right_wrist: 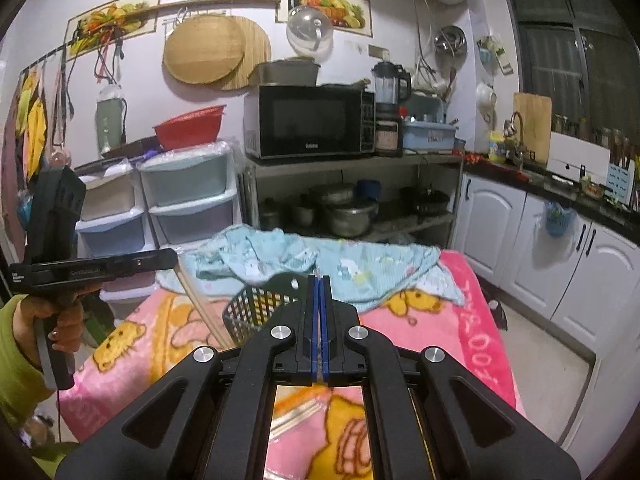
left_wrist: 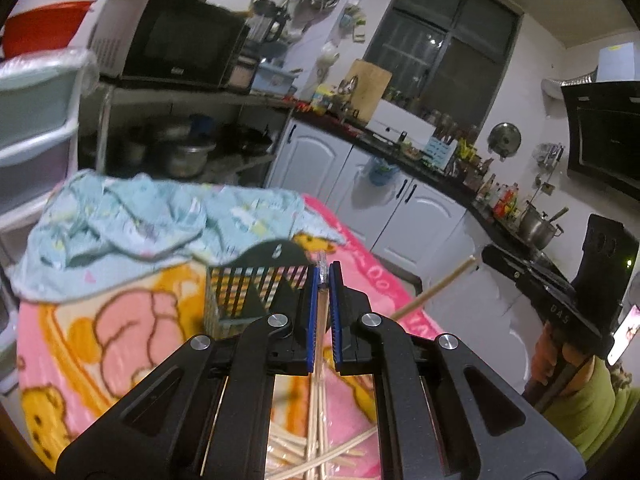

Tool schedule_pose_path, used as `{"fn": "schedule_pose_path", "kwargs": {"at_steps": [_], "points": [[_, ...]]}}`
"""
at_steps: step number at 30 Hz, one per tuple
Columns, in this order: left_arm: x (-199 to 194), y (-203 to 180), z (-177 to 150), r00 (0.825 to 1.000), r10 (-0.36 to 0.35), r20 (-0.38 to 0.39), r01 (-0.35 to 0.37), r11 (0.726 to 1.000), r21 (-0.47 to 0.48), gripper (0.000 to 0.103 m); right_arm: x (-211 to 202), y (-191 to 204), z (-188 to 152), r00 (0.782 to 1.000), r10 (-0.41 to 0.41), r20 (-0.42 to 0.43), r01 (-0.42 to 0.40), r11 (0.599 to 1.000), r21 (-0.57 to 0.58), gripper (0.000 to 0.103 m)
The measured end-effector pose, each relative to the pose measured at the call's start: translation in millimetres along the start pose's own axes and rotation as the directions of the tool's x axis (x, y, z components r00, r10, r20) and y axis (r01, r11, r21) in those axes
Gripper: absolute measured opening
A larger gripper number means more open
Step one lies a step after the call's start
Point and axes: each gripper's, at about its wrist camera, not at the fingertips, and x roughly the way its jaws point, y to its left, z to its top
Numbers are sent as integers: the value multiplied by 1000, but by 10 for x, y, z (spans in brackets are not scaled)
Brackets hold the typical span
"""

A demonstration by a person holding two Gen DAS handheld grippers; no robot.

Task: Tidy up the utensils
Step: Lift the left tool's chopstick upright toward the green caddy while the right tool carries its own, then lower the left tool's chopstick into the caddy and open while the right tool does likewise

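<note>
Left gripper (left_wrist: 323,280) clamps chopstick (left_wrist: 319,344), tip pointing away.

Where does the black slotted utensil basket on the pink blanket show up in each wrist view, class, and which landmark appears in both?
Left wrist view: the basket stands at centre, just left of the left gripper.
Right wrist view: the basket stands left of centre, just left of the right gripper.
Shared landmark: the crumpled light-blue cloth behind the basket.

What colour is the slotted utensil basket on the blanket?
Black utensil basket, with its slotted walls clearest in the right wrist view.
</note>
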Motion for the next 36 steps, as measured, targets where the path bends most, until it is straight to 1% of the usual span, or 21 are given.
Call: {"fn": "schedule_pose_path", "kwargs": {"at_steps": [7, 10, 15, 18, 24, 32, 36], "points": [[-52, -126, 353, 997, 8, 81, -10, 1000, 29, 3, -53, 15, 314, 998, -5, 55, 7, 1000, -20, 1], [-73, -167, 497, 993, 24, 114, -28, 999, 37, 3, -45, -4, 452, 997, -20, 79, 22, 999, -27, 1], [-44, -171, 668, 988, 49, 148, -55, 998, 35, 3, 15, -61, 612, 993, -43, 108, 46, 999, -27, 1], [-14, -152, 722, 984, 70, 164, -77, 996, 35, 3, 97, -98, 684, 992, -54, 110, 57, 998, -21, 1], [124, -57, 729, 981, 102, 163, -108, 994, 25, 3, 341, -134, 715, 992, -84, 91, 87, 996, -30, 1], [318, 40, 622, 981, 125, 148, -130, 991, 28, 3, 718, -139, 596, 996, -92, 11, 92, 995, -23, 1], [404, 97, 553, 984, 122, 129, -125, 992, 16, 3, 859, -105, 521, 996, -86, -19, 86, 996, -17, 1]]}}
